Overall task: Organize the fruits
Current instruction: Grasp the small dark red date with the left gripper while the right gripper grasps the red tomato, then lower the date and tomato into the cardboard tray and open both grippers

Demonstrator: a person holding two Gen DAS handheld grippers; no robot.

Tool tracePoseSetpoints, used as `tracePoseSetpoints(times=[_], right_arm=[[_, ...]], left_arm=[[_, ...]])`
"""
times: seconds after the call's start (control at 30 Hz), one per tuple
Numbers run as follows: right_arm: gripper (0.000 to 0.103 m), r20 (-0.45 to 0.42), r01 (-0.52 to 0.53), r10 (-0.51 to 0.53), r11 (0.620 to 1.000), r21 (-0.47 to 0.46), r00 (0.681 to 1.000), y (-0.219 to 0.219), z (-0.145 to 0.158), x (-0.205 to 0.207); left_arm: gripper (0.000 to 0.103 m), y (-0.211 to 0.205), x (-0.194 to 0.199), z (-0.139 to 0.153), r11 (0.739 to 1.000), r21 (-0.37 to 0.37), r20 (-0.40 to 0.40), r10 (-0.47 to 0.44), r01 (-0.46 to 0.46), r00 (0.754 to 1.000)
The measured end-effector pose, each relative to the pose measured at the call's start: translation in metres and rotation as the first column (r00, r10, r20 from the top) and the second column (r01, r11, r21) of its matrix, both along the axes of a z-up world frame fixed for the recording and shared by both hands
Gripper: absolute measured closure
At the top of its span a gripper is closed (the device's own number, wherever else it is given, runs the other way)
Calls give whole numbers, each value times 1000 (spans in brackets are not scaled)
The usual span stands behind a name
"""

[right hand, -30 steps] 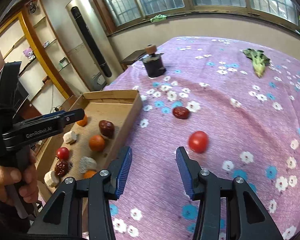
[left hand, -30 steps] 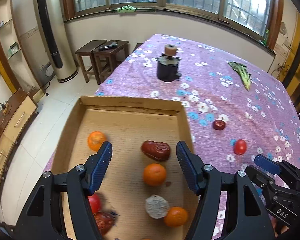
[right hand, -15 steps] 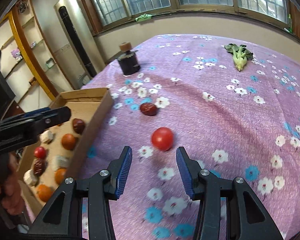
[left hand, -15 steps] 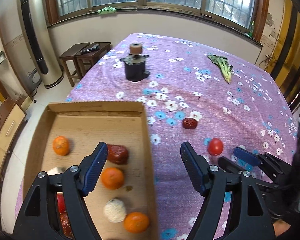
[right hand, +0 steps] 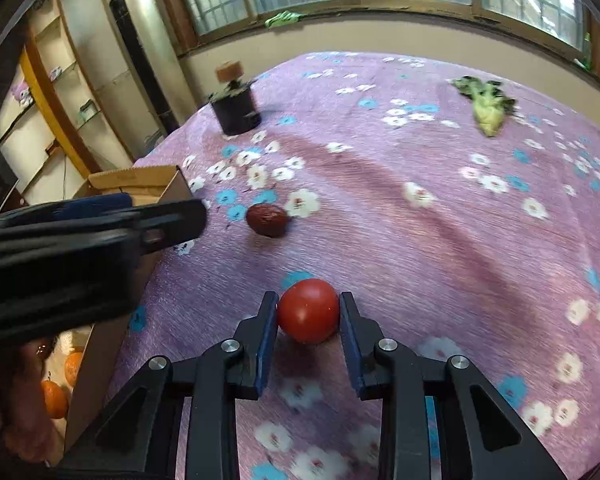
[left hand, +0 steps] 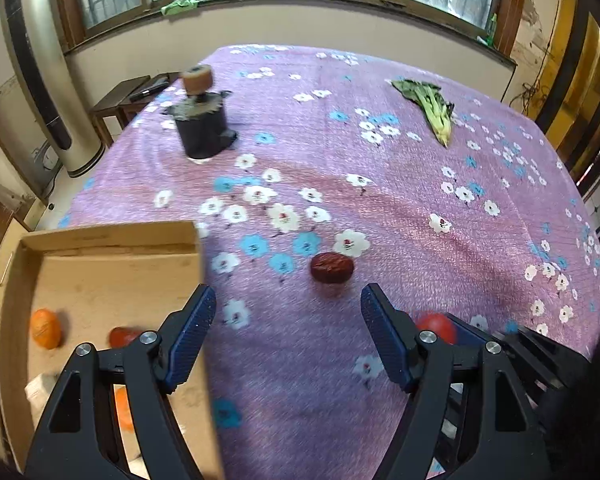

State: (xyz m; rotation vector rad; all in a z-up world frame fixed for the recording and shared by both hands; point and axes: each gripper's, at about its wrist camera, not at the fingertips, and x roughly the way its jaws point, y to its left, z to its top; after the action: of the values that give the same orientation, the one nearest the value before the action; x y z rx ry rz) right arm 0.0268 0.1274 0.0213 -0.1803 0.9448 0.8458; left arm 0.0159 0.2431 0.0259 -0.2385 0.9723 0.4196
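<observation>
A red tomato (right hand: 308, 310) lies on the purple flowered cloth between the fingers of my right gripper (right hand: 308, 320), which touch it on both sides; it also shows in the left wrist view (left hand: 436, 327). A dark red date (left hand: 332, 267) lies on the cloth just beyond my left gripper (left hand: 288, 320), which is open and empty; the date also shows in the right wrist view (right hand: 267, 220). The cardboard box (left hand: 112, 236) at the left holds oranges (left hand: 45, 328) and another date (left hand: 122, 336).
A black jar with a cork knob (left hand: 202, 120) stands at the far left of the table. A leafy green vegetable (left hand: 432, 108) lies at the far right. The table edge runs along the left, with floor, stools and a tall air conditioner beyond.
My left gripper swung right, from over the box to over the cloth near the date. My right gripper advanced and closed its fingers around the tomato.
</observation>
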Motion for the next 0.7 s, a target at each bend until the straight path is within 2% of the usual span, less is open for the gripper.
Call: tracePoseSetpoints(times=[0.13, 0.3, 0.33, 0.37, 0.4, 0.43, 0.47, 0.6, 0.7], right_arm=[[73, -23, 52, -51, 997, 58, 998, -39, 12, -6], [73, -45, 65, -61, 994, 90, 997, -66, 20, -21], [73, -46, 68, -63, 993, 94, 997, -71, 22, -25], [73, -47, 69, -65, 993, 98, 997, -74, 23, -26], [73, -46, 70, -66, 992, 102, 997, -77, 25, -28], [73, -43, 71, -67, 992, 107, 997, -79, 28, -30], [73, -39, 71, -67, 991, 111, 997, -81, 31, -32], [73, -24, 69, -66, 989, 130, 997, -89, 41, -40], [73, -18, 69, -67, 988, 139, 998, -95, 46, -46]], left_arm=[[28, -4, 24, -16, 1000, 2, -41, -6, 6, 999], [28, -14, 52, -38, 999, 30, -102, -29, 32, 994], [30, -15, 52, -37, 999, 36, -77, -28, 31, 997], [35, -16, 52, -38, 999, 32, -76, -31, 33, 997], [52, -16, 51, -37, 999, 7, -60, -44, 44, 997], [60, -16, 50, -36, 998, -17, -48, -58, 57, 997], [73, -17, 49, -35, 998, -11, -50, -62, 62, 997], [73, -27, 34, -25, 996, 4, -24, -87, 87, 996], [73, -32, 12, -14, 996, -8, 24, -92, 92, 995]])
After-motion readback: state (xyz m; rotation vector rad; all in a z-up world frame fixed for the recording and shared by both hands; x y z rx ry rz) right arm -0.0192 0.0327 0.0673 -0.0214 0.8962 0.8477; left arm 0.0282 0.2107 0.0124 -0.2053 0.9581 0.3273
